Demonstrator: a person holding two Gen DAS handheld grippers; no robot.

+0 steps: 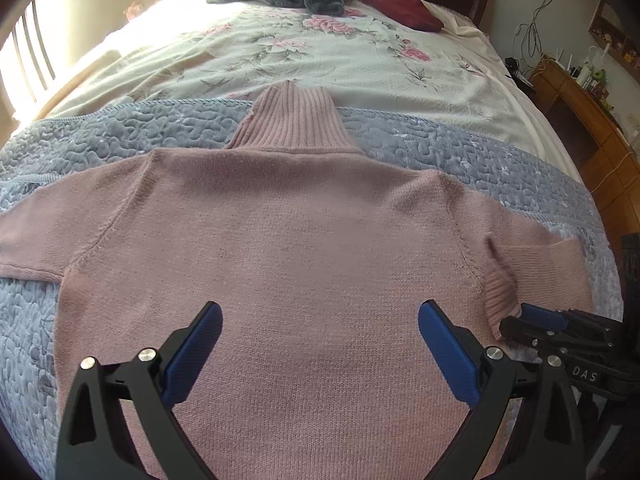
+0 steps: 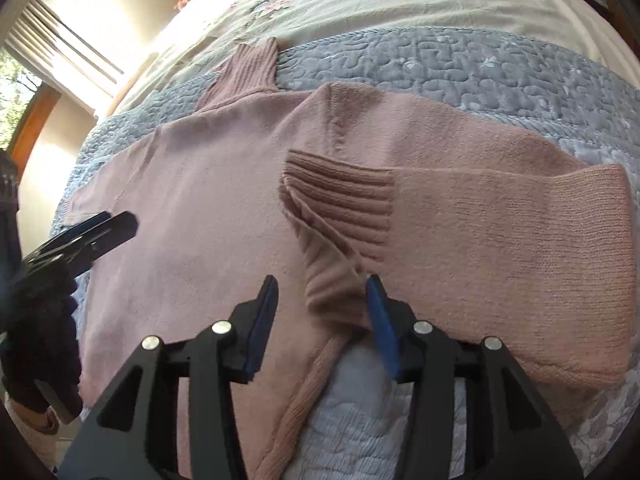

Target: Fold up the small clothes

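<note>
I see the pink turtleneck sweater (image 1: 304,232) flat on the blue quilt (image 1: 100,132), beneath my left gripper (image 1: 320,320), jaws apart; my right gripper (image 2: 322,292), jaws parted, straddles its folded-in sleeve cuff (image 2: 340,208)

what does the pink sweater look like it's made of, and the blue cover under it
The pink sweater looks like a soft matte knit, wool or acrylic: fine stitch rows on the body, ribbing at collar and cuff. The blue cover looks like quilted fabric with a slight sheen, stitched in puffy swirls; the fibre is unclear.

Pink sweater (image 2: 208,208) on quilt (image 2: 460,68), sleeve cuff (image 2: 340,208) between parted right tongs (image 2: 322,292)
</note>
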